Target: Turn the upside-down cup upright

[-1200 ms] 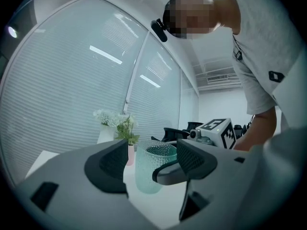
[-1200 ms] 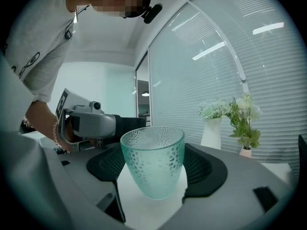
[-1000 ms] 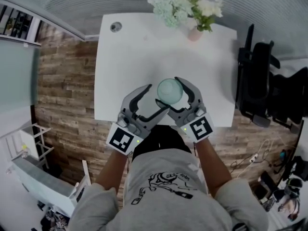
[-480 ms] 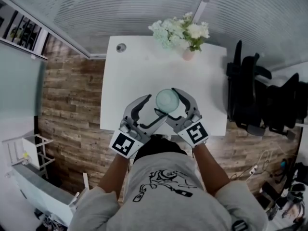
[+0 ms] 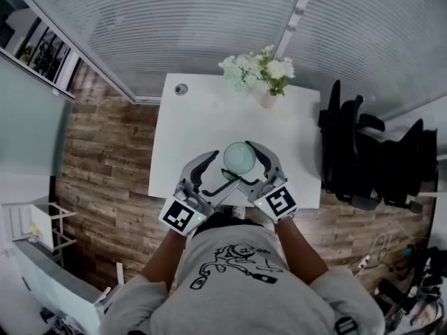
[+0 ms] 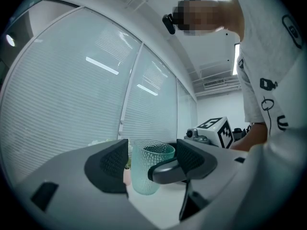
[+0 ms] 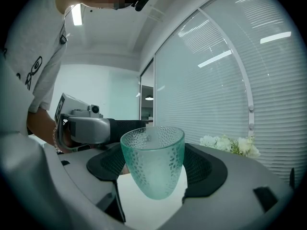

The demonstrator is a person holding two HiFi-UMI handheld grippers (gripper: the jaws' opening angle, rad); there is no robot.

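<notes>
Head view: the person stood at the near edge of a white table (image 5: 188, 135) with both tools raised over it.

Right gripper (image 7: 152, 170): its 2 jaws were clamped on the cup (image 7: 152, 159), 1 dark pad pressed to each side. The cup was clear green glass with a dimpled wall, rim up and base down, so it stood upright in the grip. From overhead it sat as a pale disc over the near middle of the table. No view settled whether its base touched the tabletop.

Left gripper (image 6: 149, 161): jaws apart, nothing gripped. The cup showed in the gap between its 2 pads (image 6: 113, 165), but beyond them and not in contact. 1 grey finger of the right gripper crossed in front of the cup's lower right side. Overhead, the left gripper lay just beside the right one, tips angled toward the cup, and the 2 marker cubes (image 5: 178, 215) were nearest the person.

Surroundings: white flowers (image 5: 255, 70) in a small pink vase (image 5: 267, 101) stood at the table's far edge, well apart from the cup. A black chair (image 5: 349, 155) stood at the table's right. The floor (image 5: 105, 159) was wood plank.
</notes>
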